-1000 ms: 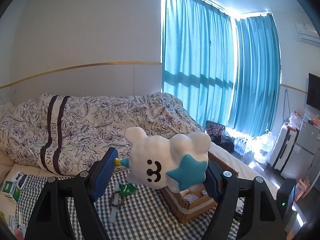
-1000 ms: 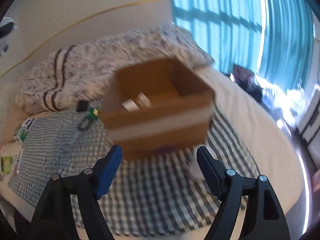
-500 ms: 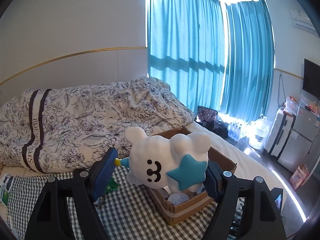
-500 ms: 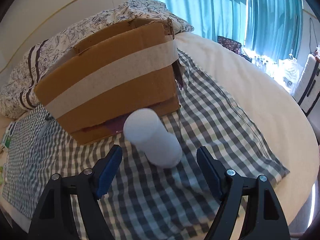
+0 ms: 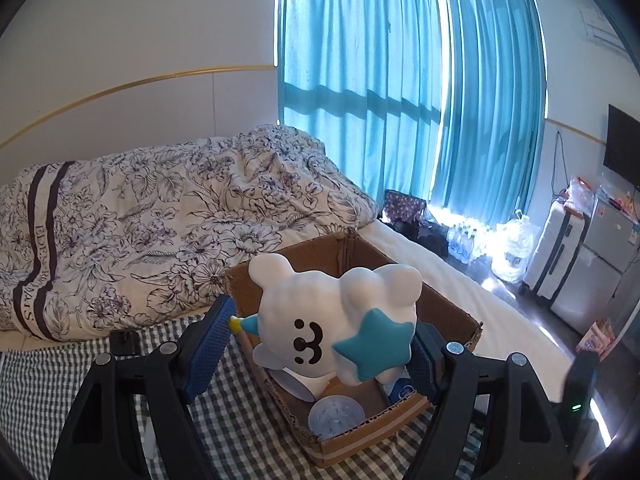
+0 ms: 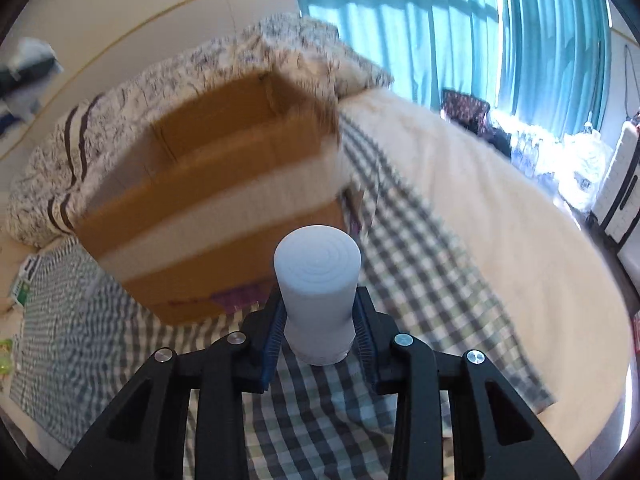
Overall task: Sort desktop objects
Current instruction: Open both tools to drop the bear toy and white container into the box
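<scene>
My left gripper [image 5: 316, 348] is shut on a white bear-shaped toy [image 5: 332, 320] with a teal star, held in the air over the open cardboard box [image 5: 448, 312]. Inside the box lie a round translucent lid [image 5: 335, 414] and other small items. In the right wrist view, my right gripper [image 6: 318, 332] is shut on a white cylindrical container [image 6: 317, 276], lifted just in front of the taped side of the cardboard box [image 6: 208, 216].
The box stands on a checked cloth [image 5: 236, 432] spread over a bed. A floral duvet [image 5: 140, 220] is piled behind it. Small packets [image 6: 22, 280] lie at the cloth's left edge. Blue curtains [image 5: 400, 100], a suitcase [image 5: 556, 256] and bags fill the right.
The right gripper closed on the white cylinder, which lay on the cloth half a second ago, and lifted it. The left gripper carried the bear toy rightward until it hung over the box.
</scene>
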`<state>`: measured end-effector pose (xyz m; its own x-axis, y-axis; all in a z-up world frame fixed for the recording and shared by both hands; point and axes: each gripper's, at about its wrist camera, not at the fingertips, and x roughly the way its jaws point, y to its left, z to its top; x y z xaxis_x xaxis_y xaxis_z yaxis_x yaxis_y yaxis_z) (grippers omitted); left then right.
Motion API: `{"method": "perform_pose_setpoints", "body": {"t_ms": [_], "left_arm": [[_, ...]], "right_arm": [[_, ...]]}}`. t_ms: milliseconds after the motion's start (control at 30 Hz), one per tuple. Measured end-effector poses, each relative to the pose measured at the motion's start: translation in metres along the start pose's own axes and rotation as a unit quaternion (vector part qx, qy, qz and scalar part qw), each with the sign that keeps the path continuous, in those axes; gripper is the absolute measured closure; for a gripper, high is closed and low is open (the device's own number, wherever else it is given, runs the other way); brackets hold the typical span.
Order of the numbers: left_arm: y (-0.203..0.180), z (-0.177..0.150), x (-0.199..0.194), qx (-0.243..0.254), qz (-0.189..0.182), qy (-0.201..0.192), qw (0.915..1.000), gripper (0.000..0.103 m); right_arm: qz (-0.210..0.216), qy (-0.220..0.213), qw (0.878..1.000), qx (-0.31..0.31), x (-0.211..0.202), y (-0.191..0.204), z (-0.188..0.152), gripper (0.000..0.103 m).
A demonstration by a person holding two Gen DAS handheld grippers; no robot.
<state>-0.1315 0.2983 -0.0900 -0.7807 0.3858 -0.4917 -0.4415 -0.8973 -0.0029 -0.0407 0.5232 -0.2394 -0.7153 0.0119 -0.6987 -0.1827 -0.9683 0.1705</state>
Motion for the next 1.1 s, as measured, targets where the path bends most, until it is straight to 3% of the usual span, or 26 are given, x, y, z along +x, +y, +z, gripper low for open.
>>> {"method": "perform_pose_setpoints", "body": {"t_ms": [233,467,667,733,800,1100], "left_arm": [[-0.005,0.002,0.021,-0.002,-0.010,0.004,0.9999,0.023],[-0.002,0.004,0.045,-0.010,-0.020,0.019,0.9996,0.023],[-0.001,-0.002,0.079,0.002,-0.015,0.059,0.9981,0.021],[0.000,-0.006,0.089,0.008,-0.005,0.068,0.9977,0.013],[0.003,-0.008,0.091,0.005,-0.004,0.062,0.9981,0.005],[0.040,-0.010,0.097,-0.024,0.032,0.042,0.9983,0.005]], "right_arm": [[0.006,-0.092,0.996,-0.019,-0.068,0.014,0.059,0.070],[0.038,-0.139,0.988,-0.046,-0.074,0.045,0.125,0.070],[0.061,-0.135,0.987,-0.055,-0.039,0.070,0.147,0.070],[0.064,-0.131,0.988,-0.057,-0.029,0.074,0.149,0.070],[0.068,-0.126,0.988,-0.057,-0.018,0.076,0.150,0.070],[0.067,-0.069,0.992,-0.080,0.045,0.087,0.143,0.070]]}}
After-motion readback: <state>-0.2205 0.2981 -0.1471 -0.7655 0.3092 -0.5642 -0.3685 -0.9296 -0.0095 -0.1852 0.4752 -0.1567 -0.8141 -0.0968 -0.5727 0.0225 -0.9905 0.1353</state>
